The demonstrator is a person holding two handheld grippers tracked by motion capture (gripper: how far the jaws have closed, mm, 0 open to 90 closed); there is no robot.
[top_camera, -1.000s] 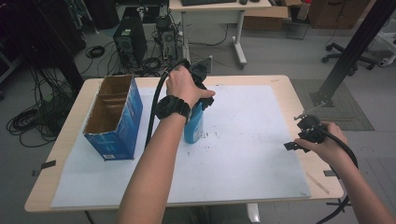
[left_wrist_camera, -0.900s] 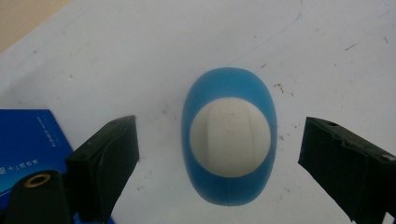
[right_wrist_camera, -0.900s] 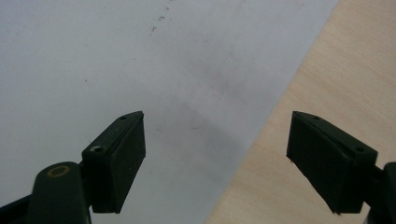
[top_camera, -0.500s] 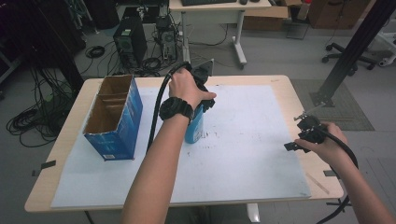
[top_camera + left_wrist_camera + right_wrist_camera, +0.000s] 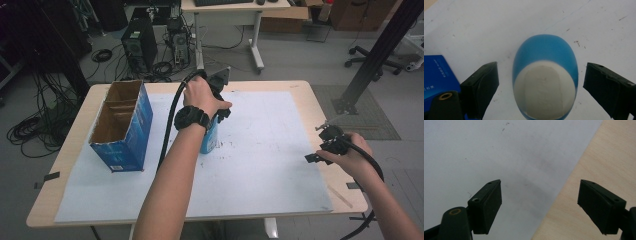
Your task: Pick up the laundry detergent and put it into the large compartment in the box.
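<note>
From the high view I see the left gripper point(image 5: 218, 107) held over a blue, upright cylindrical container with a pale top point(image 5: 209, 136), which stands on the white paper sheet point(image 5: 260, 150) covering the light wooden table point(image 5: 320, 107), left of centre. In the left gripper view the container's pale top point(image 5: 545, 91) sits between the two black jaws — both stand clear of it, with white sheet visible on either side, so I record the jaws as spread and not pinching. They have just been easing slightly inward, with the container between them. A blue open-topped cardboard box with inner dividers point(image 5: 122, 125) stands near the container, toward the table's left edge; its blue corner point(image 5: 437, 75) shows beside the left jaw.

The right gripper point(image 5: 320, 150) hovers well apart, near the sheet's right edge. Its own view shows the jaws spread wide with nothing between them — below lie the sheet point(image 5: 486, 152) and bare wood point(image 5: 604, 157).
</note>
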